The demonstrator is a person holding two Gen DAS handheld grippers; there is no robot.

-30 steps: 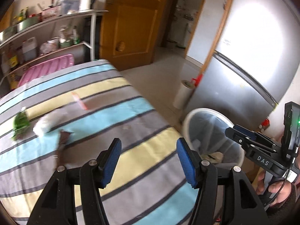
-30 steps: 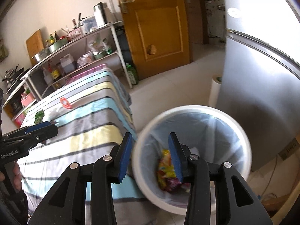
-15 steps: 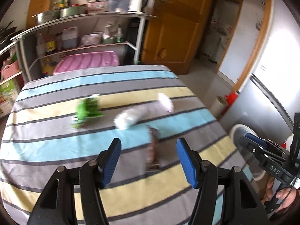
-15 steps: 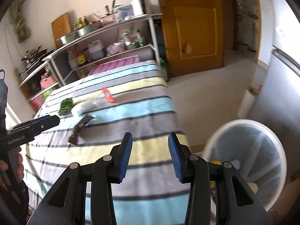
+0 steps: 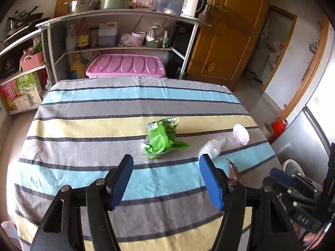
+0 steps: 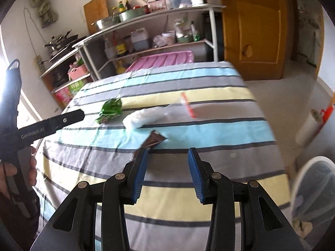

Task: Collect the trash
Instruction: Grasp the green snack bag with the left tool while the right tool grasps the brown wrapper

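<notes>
A crumpled green wrapper [image 5: 162, 139] lies on the striped tablecloth [image 5: 83, 125], just ahead of my open, empty left gripper [image 5: 166, 179]. It also shows in the right wrist view [image 6: 110, 109]. A clear plastic bag with a pink-red rim [image 5: 222, 144] lies to its right; the right wrist view shows it too [image 6: 150, 115]. A dark brown wrapper [image 6: 153, 140] lies just ahead of my open, empty right gripper [image 6: 167, 171]. The white trash bin [image 6: 312, 194] stands on the floor at the right.
Metal shelves [image 5: 117, 14] with pots, bottles and a pink storage box [image 5: 125, 65] stand behind the table. A wooden door [image 5: 226, 37] and a silver fridge [image 5: 314, 129] are to the right. A white roll [image 6: 307, 129] stands on the floor.
Both grippers have swung left, away from the trash bin and toward the table. The green wrapper now lies in front of the left gripper, the brown wrapper in front of the right.
</notes>
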